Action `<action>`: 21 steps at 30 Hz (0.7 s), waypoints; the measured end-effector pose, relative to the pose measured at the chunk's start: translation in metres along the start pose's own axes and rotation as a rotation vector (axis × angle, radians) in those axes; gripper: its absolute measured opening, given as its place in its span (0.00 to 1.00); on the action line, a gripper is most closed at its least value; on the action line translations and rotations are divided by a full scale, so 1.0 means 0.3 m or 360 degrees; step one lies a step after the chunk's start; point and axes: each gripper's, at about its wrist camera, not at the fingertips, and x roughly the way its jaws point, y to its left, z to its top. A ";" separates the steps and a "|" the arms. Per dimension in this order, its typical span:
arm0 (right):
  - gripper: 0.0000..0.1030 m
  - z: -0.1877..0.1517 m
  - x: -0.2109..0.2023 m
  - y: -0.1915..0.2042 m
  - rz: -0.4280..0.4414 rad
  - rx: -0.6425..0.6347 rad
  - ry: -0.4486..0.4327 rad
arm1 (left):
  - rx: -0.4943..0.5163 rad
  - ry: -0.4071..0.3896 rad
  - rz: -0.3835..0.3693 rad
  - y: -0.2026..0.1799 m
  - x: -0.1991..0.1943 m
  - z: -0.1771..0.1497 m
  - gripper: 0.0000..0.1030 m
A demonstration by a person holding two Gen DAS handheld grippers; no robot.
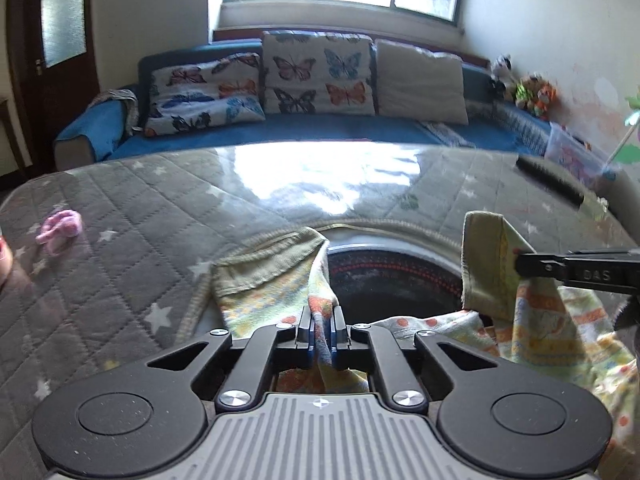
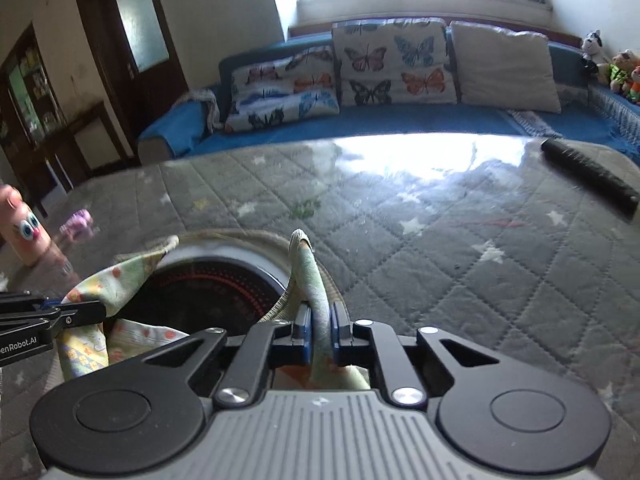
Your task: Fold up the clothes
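We have the cloth pinched at two spots: the left gripper is clamped on a bunched edge right at its tips, and the right gripper is clamped on another hem fold. The rest sags between and below them, over the dark round opening just ahead. It looks light, thin and limp, so we judge hemmed corners the surest hold; mid-panel would bunch.
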 end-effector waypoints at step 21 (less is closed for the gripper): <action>0.43 -0.006 -0.014 0.003 -0.0022 -0.0042 0.0007 | -0.0245 -0.0159 0.0146 0.128 -0.419 -0.291 0.06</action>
